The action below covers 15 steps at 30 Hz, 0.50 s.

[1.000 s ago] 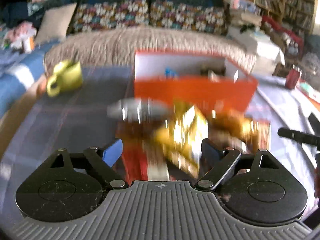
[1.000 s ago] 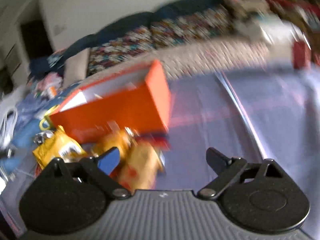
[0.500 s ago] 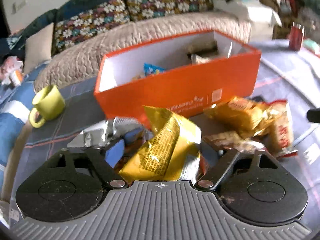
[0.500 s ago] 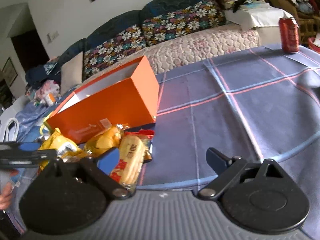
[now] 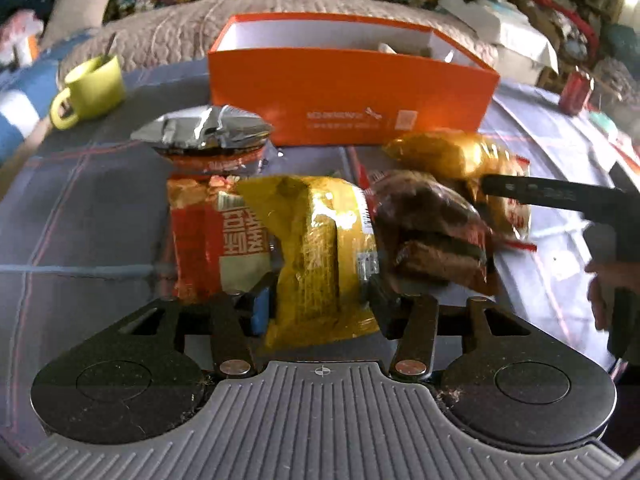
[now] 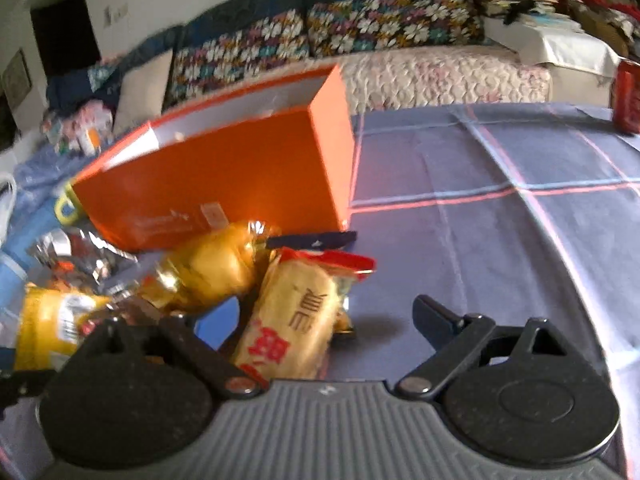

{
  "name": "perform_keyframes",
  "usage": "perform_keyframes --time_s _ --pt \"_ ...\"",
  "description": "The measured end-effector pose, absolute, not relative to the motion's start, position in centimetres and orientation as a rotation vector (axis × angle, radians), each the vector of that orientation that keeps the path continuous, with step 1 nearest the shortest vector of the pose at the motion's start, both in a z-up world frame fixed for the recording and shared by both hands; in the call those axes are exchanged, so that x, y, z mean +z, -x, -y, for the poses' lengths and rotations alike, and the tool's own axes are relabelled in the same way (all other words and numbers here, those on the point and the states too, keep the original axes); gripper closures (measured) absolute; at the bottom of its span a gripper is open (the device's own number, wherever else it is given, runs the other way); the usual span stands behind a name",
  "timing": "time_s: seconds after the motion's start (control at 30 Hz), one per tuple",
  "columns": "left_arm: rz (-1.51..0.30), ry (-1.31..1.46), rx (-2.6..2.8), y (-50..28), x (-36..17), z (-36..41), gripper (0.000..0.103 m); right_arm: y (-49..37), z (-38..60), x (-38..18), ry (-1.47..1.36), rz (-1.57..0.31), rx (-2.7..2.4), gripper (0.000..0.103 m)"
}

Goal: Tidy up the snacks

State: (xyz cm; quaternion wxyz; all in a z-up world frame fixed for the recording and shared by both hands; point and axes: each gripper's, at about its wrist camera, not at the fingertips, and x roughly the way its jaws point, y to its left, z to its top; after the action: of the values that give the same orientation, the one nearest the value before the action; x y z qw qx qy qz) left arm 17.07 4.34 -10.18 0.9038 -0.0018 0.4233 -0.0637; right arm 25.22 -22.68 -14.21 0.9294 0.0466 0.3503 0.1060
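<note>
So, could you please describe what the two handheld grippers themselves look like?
Both look alike: the left gripper and right gripper have a grey ribbed body, black rounded linkage plates with silver pivot pins, and black fingers, one blue-padded. No cables or sleeves show.

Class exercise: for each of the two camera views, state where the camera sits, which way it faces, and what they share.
Left wrist: sits on the left gripper, facing the orange cardboard box; jaws shut on the yellow snack bag; the right gripper shows too.
Right wrist: sits on the right gripper, facing the blue checked tablecloth; jaws open.
Shared: box, yellow bag, silver foil packet.
</note>
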Motion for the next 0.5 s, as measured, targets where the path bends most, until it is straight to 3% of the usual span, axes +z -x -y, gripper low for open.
perform_keyframes --time_s 0.33,0.47,0.5 --pt "-0.906 0.042 -0.168 -17.1 -11.3 -3.9 0.092 -21.8 28.2 -14.6 0.022 -0.740 0.057 0.010" --pt "-0.918 0.004 -0.141 -16.8 -11.7 -3.3 0.073 -21.3 28.9 -14.6 0.023 -0.751 0.056 0.010" --pt "-0.908 -0.001 -0.132 -16.7 -11.3 -3.2 0.073 -21.3 29.0 -14.5 0.021 -0.757 0.050 0.010"
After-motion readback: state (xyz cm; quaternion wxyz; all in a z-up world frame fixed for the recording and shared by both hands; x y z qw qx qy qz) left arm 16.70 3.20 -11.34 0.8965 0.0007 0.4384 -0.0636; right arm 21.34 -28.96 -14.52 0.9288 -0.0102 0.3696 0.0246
